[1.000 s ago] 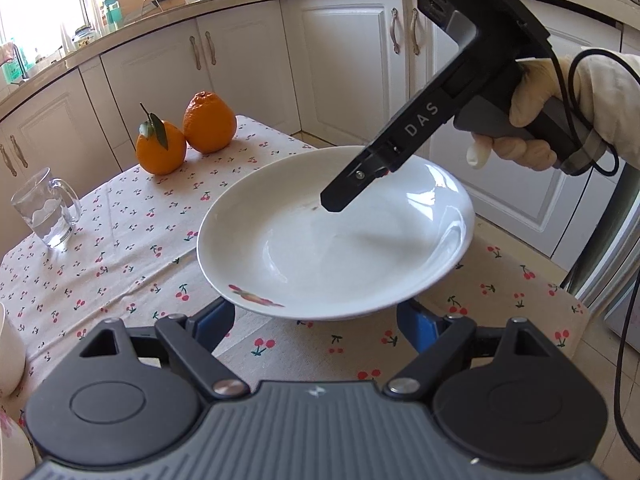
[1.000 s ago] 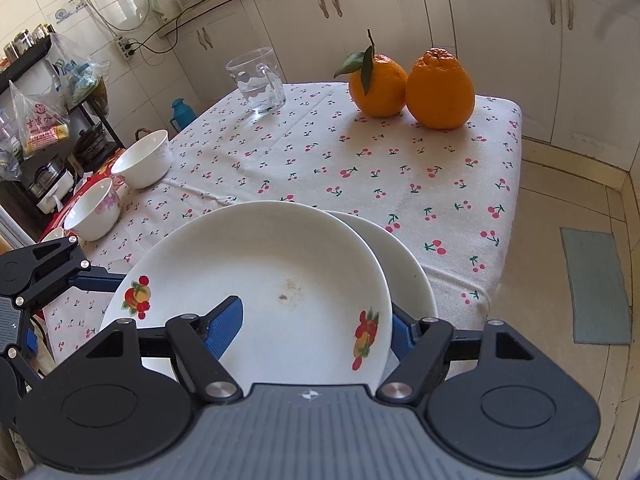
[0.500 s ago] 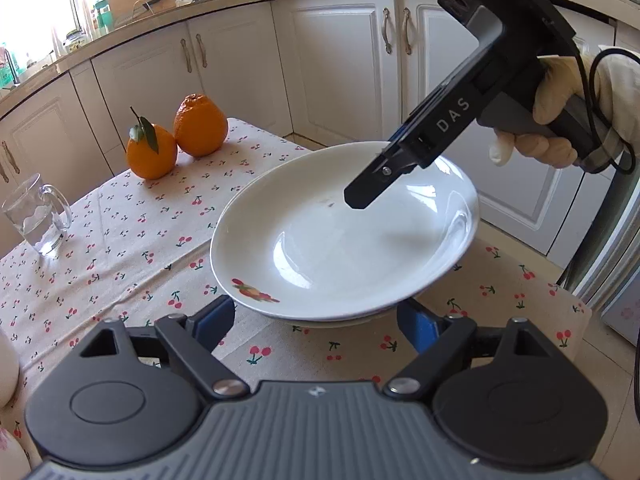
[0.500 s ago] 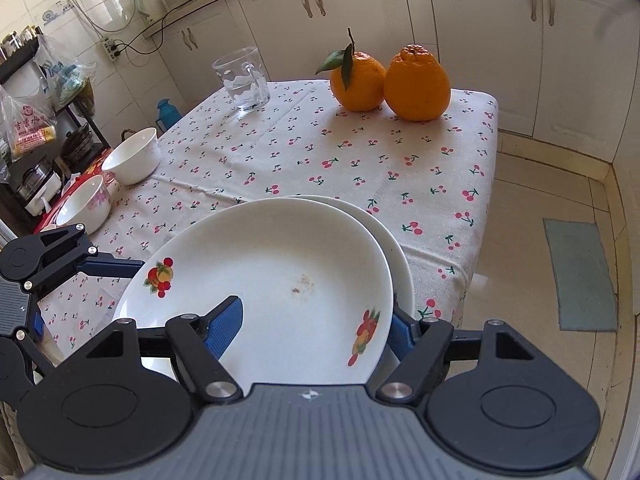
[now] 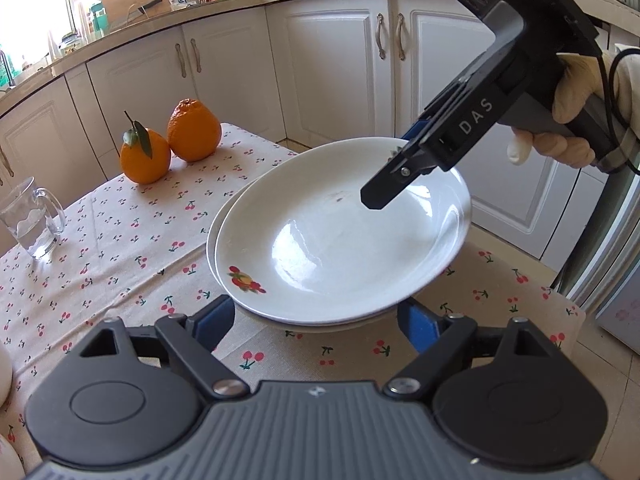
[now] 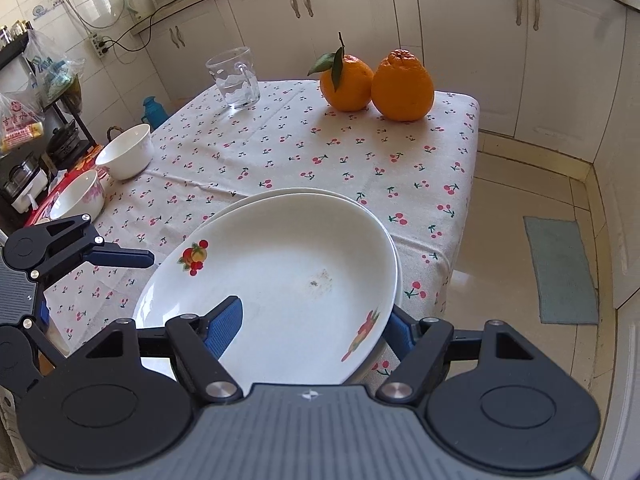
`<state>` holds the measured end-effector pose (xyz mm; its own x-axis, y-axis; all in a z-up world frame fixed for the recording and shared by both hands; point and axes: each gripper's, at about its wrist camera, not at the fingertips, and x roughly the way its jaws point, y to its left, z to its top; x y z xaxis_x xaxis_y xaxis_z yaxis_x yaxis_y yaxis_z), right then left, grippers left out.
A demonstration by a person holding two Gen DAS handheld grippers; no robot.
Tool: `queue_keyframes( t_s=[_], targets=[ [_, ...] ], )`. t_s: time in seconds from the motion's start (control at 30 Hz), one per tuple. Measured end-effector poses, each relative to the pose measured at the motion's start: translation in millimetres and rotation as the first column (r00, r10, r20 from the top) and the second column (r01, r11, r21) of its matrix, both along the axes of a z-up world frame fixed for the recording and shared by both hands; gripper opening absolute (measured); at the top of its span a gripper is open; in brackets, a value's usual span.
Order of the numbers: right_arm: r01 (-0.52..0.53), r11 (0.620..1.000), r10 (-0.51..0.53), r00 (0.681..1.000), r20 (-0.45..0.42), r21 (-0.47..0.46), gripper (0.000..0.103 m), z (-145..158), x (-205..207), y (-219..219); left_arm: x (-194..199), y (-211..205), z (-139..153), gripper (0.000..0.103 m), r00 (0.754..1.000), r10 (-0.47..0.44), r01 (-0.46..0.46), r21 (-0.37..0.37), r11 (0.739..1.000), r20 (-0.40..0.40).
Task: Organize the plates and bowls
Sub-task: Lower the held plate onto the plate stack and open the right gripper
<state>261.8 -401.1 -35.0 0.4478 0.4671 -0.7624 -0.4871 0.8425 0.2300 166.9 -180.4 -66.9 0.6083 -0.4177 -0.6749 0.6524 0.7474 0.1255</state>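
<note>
Your right gripper (image 6: 308,326) angles down from 2 o'clock in the left wrist view, its fingers straddling the rim of the top plate (image 6: 280,280), one pad inside, one beneath; whether they pinch, you cannot tell. That glossy white plate, fruit-printed, sits tilted on a second plate (image 5: 216,222) on the cherry-print tablecloth (image 6: 320,152). Your left gripper (image 5: 316,322) hangs at the stack's near edge, fingers wide. Two smooth white bowls (image 6: 126,152) sit at 9 o'clock.
</note>
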Motion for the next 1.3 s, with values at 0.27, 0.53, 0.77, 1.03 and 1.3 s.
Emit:
queue_keyframes(
  t_s=[0.27,0.53,0.77,1.03,1.3],
  targets=[
    [0.016,0.998,-0.016,1.0,-0.009,-0.057,0.082,1.8,-7.2,7.2,-1.3,0.8,0.8,0.089,1.0,-0.004,0.004,-0.011,1.0,0.004],
    [0.024,0.994,-0.025,1.0,-0.011,-0.104,0.082,3.6,-13.2,13.7,-5.0,4.6,2.6,0.089,1.0,-0.003,0.003,-0.026,1.0,0.01],
    [0.03,0.991,-0.032,0.999,-0.016,-0.128,0.082,2.9,-14.9,15.1,-8.8,6.0,4.4,0.089,1.0,-0.003,0.004,-0.031,1.0,0.018],
    [0.032,0.986,-0.034,0.999,-0.012,-0.164,0.084,0.0,-21.2,17.9,-12.5,8.3,6.3,0.089,1.0,-0.001,0.002,-0.031,1.0,0.022],
    [0.021,0.984,-0.011,0.998,0.057,-0.176,0.103,16.6,-39.9,35.4,-18.1,14.0,9.7,0.092,1.0,0.002,-0.001,-0.042,0.999,0.026]
  ],
)
